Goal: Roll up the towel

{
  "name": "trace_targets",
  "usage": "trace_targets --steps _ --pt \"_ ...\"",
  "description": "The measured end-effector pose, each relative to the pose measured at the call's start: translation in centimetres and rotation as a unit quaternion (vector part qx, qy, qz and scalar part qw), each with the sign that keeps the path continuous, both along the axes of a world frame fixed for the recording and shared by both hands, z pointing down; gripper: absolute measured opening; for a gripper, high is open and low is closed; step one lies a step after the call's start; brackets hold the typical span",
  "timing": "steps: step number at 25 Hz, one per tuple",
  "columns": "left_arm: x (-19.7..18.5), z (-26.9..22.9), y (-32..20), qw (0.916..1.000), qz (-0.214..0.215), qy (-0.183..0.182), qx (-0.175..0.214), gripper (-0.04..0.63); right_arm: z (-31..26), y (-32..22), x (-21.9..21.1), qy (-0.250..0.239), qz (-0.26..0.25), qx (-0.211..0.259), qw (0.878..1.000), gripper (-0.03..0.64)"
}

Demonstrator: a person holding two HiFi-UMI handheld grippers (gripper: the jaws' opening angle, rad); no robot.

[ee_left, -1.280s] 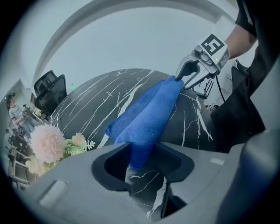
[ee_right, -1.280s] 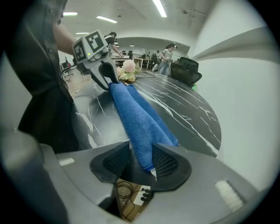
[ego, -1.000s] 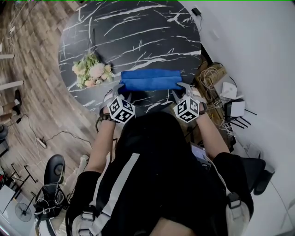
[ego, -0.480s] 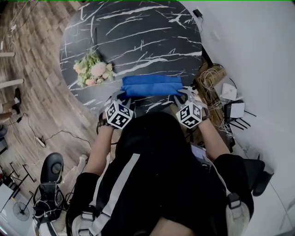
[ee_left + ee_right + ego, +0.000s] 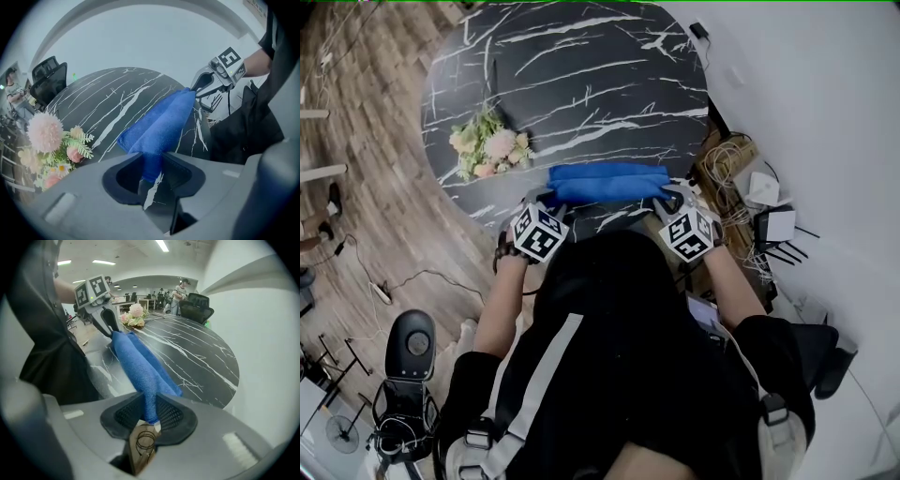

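**A:** Where's the towel (image 5: 609,184)?

**B:** On the dark marbled worktop (image 5: 581,80), along its 6 o'clock edge right in front of the person. It's gathered into a long blue band running from 9 to 3.

**A:** And the grippers?

**B:** One on each end. The left hand-held gripper (image 5: 151,169) is clamped on the 9 o'clock end and the right hand-held gripper (image 5: 151,416) on the 3 o'clock end. Each has a thin fold of cloth nipped between its pads. Both pairs of jaws have just eased a little wider, but the towel is between them.

**A:** Why hold both ends?

**B:** My guess is it keeps the band taut and square, so each turn goes over evenly along its whole length.

**A:** Anything in the way?

**B:** Flowers (image 5: 486,145) at about 10 o'clock of the towel, apart from it. The roll looks only partly done.
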State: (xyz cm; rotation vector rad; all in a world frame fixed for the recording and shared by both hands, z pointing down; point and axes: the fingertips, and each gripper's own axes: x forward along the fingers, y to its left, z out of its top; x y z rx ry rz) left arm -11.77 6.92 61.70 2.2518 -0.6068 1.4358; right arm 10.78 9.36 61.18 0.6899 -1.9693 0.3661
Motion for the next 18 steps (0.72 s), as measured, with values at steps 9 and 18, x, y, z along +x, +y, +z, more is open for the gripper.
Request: trace_targets --steps 9,18 --pt "-0.5 -1.0 -2.5 0.9997 -0.023 0.01 0.005 0.143 -1.0 -2.8 0.4 -0.022 0.039 0.001 0.999 0.106" --pt "-1.1 -1.0 -5.8 0.9976 -0.063 0.0 0.028 0.143 -0.6 -5.6 0.7 0.0 0.053 0.021 0.998 0.107"
